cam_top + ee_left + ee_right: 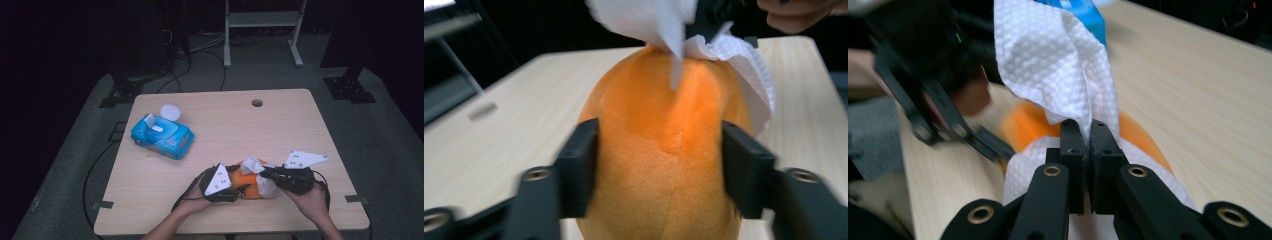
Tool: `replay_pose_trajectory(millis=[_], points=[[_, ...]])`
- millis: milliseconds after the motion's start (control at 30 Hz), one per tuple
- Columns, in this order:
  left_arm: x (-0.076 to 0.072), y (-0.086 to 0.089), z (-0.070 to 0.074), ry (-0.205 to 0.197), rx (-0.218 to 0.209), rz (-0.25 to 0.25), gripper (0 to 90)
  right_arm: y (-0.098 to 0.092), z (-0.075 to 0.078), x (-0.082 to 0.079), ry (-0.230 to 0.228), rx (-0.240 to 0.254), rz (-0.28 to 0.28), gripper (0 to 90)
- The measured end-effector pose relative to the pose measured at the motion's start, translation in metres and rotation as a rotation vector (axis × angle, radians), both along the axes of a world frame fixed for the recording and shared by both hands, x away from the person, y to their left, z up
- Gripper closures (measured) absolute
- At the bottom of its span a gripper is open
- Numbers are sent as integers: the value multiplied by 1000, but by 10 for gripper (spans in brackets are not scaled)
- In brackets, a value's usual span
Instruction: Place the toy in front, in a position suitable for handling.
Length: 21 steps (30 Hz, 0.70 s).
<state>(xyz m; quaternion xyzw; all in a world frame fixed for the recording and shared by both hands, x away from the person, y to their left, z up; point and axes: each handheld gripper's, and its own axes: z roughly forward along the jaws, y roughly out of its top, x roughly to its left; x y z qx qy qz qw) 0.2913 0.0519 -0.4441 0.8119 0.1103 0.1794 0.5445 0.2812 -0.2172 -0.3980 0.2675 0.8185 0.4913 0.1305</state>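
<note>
The orange plush toy point(248, 186) lies on the bench point(220, 150) near its 6 o'clock edge, between both grippers. The left gripper point(659, 165) clasps the toy, one jaw on each flank. The right gripper point(1087, 150), at the toy's 3 o'clock side, is clenched on a white wipe point(1058, 75) draped over the toy. A blue wipe pack point(162, 136) sits at 10 o'clock, well apart.
</note>
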Motion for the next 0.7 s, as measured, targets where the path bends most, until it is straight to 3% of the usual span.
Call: replay_pose_trajectory(millis=[100,167,200,367,500,633,700], points=[[4,6,4,93,-53,9,191,-10,-5,0,37,18,-12,862],[6,6,4,140,-56,5,186,-11,-6,-2,76,40,21,862],[6,5,3,143,-45,-14,231,-6,-6,-5,76,33,36,861],[1,7,0,76,0,-27,386,7,-2,-9,50,11,68,861],[4,11,-3,85,-7,-34,396,-6,-2,-3,55,19,31,861],[2,10,-3,66,0,-48,394,-26,-5,1,70,29,-40,861],[0,7,-2,46,10,-62,394,-26,-2,0,60,49,-38,861]])
